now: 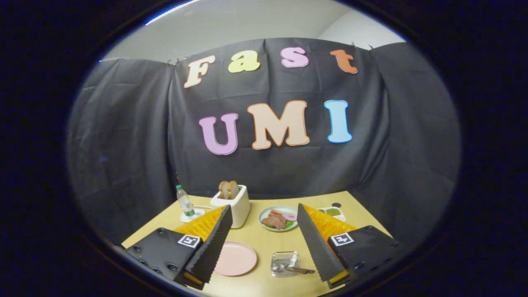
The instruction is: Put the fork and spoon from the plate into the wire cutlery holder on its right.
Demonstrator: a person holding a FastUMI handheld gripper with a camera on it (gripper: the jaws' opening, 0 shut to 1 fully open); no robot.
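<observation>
My gripper (264, 210) is held high over the table, open, with nothing between its fingers. Far below, between the two fingers, a round pink plate (235, 258) lies on the wooden table with nothing visible on it. Just to its right stands the small wire cutlery holder (284, 260). Metal cutlery rests in it: a spoon bowl (277, 268) at its left side and a handle (304, 270) poking out to the right. Whether the fork is among this cutlery I cannot tell, because it is so small.
Beyond the fingers a white toaster (233, 206) holds two bread slices. A water bottle (185, 202) stands to its left. A plate of food (278, 218) and a small white dish (333, 212) sit at the back right.
</observation>
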